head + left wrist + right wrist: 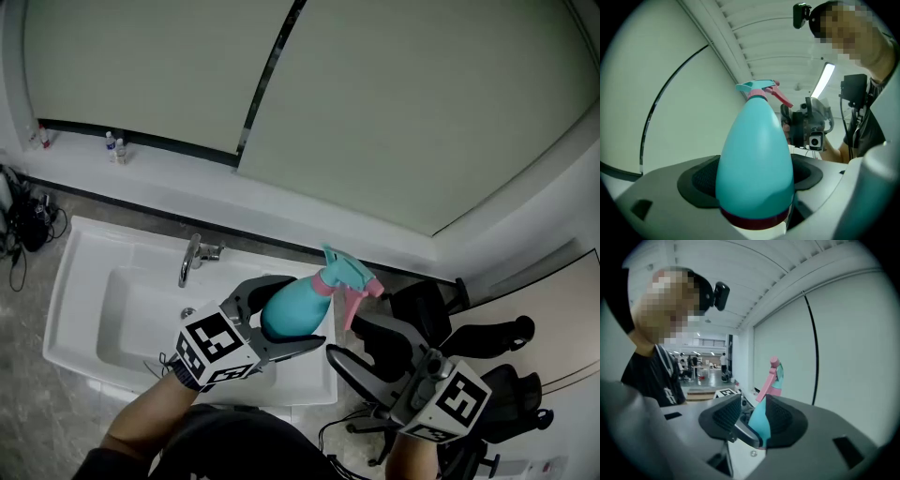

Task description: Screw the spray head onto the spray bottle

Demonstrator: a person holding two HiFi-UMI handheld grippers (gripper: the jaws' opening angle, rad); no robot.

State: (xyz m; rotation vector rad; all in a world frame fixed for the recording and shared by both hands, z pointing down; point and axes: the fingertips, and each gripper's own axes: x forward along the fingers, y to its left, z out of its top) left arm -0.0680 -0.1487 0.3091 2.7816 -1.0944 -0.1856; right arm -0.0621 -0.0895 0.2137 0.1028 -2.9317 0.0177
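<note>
Big pale wall panels (422, 112) fill the top of the head view, and below them sits the white sink (70, 281) with its metal tap (192, 258).

In front of that, the left gripper (300, 315) is clamped on the teal spray bottle (292, 309). Both pads press the wide part of the body near its base, and its own view confirms it. The bottle is up in the air over the sink's near right corner.

Its long axis runs along the gripper's jaws, close to level. The base is tucked back toward the marker cube (214, 345) and the neck points away, up and to the right in the head view.

The right gripper (345, 337) is low on the right, jaws partly apart and gripping nothing. It sits just beside the bottle's top end, and its own view shows the bottle through the gap, beyond the pads.

The spray head (345, 272) sits on the neck. Its teal nozzle juts toward the wall and its pink trigger (354, 302) hangs toward the right gripper. A pink collar (323, 284) rings the neck beneath it. How far it is screwed on, I can't tell.
</note>
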